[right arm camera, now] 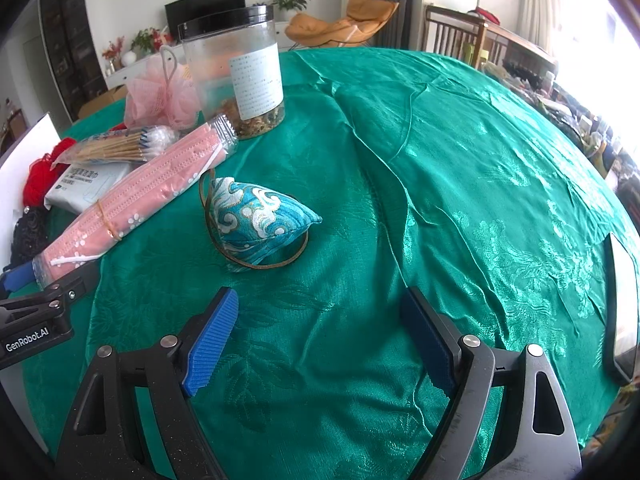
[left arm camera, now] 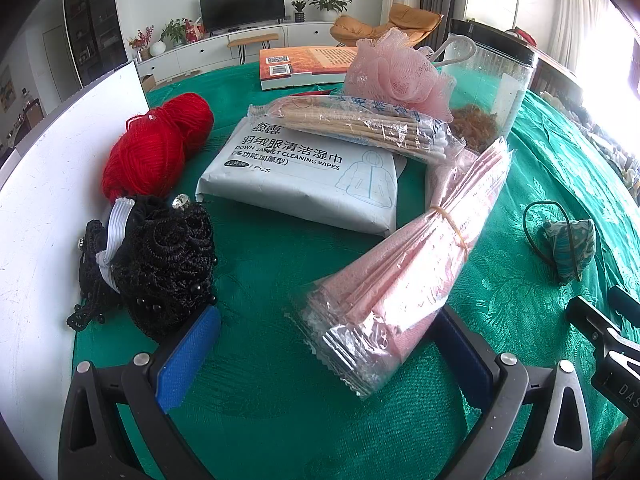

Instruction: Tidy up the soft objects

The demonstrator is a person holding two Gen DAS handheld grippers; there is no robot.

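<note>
My left gripper (left arm camera: 324,344) is open, and the near end of a bundled pack of pink face masks (left arm camera: 408,272) lies between its blue pads, apart from the left one. A black lace piece (left arm camera: 160,264) sits beside the left finger, with red yarn (left arm camera: 156,148) behind it. Further back lie a wipes pack (left arm camera: 304,176), a bag of cotton swabs (left arm camera: 360,124) and a pink bath pouf (left arm camera: 396,72). My right gripper (right arm camera: 320,340) stands open over bare green cloth. A teal embroidered sachet (right arm camera: 256,220) with a brown cord loop rests just ahead of it.
A clear jar with a black lid (right arm camera: 236,72) stands behind the masks. An orange book (left arm camera: 304,66) lies at the back, a white board (left arm camera: 48,184) runs along the left, and a phone (right arm camera: 622,312) lies at the right. The green tablecloth (right arm camera: 460,160) is wrinkled.
</note>
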